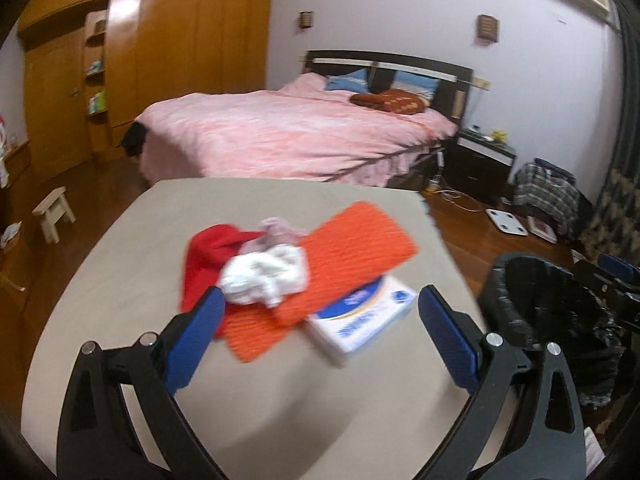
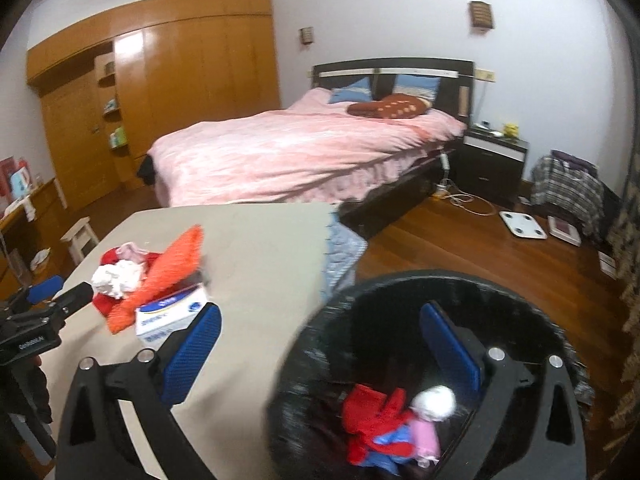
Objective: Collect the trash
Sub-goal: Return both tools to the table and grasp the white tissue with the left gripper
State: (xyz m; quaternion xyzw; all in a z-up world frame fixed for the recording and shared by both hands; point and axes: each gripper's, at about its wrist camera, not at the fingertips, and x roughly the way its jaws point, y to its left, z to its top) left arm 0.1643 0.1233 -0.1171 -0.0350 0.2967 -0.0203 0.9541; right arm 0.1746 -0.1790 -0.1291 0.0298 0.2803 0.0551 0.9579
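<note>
hovering over the beige table (image 1: 120, 280), your left gripper (image 1: 320, 312) is spread wide and empty, its tip just short of a crumpled white tissue (image 1: 264, 276) lying on a red cloth (image 1: 208, 256) and an orange mat (image 1: 356, 244), with a white-and-blue box (image 1: 368, 320) half hidden under the mat. your right gripper (image 2: 320, 328), also wide and empty, hangs over the black-lined bin (image 2: 400, 300) beside the table, where red, blue and pink scraps (image 2: 380, 420) blur together. beyond stands a pink bed (image 1: 288, 136).
</note>
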